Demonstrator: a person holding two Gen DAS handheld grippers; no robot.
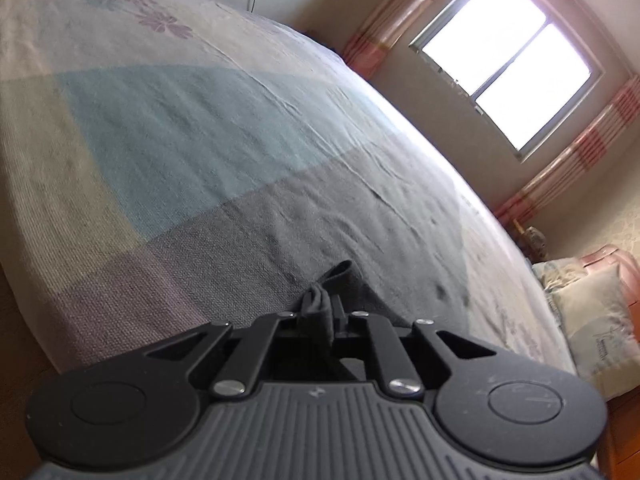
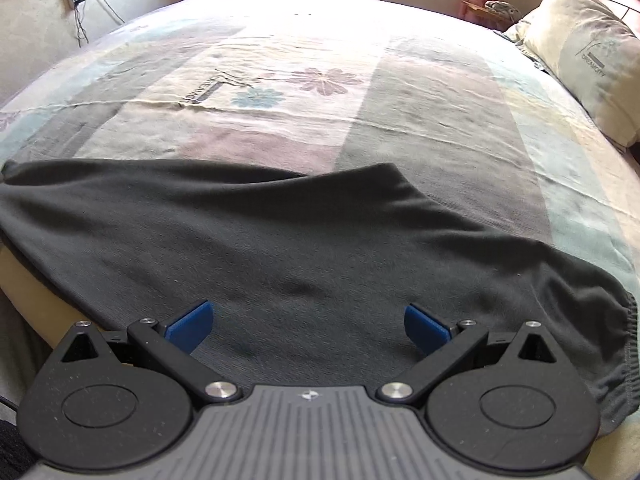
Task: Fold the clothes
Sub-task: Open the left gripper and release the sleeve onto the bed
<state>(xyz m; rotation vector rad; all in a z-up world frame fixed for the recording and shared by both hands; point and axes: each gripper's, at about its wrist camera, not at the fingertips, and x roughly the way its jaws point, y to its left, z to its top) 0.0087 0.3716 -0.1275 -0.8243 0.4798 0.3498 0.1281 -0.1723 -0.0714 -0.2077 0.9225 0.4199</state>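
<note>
Dark cloth [image 1: 318, 308] is seen pinched in the nearly closed left claw [image 1: 320, 320]; it should be released only once laid flat. Ahead of the wide-open, empty right claw [image 2: 307, 326], the garment [image 2: 280, 248] lies spread on the bed [image 2: 440, 100].

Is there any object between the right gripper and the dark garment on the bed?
Nothing visible. The right gripper is open directly over the dark garment, which lies spread on the bed; only cloth shows between its blue pads.

Garment [image 2: 280, 248] lies on bed [image 2: 440, 128], at near edge. Pillow [image 2: 588, 52] at 2 o'clock. Left gripper [image 1: 320, 316] pinches a garment fold; right gripper [image 2: 308, 320] above garment.
</note>
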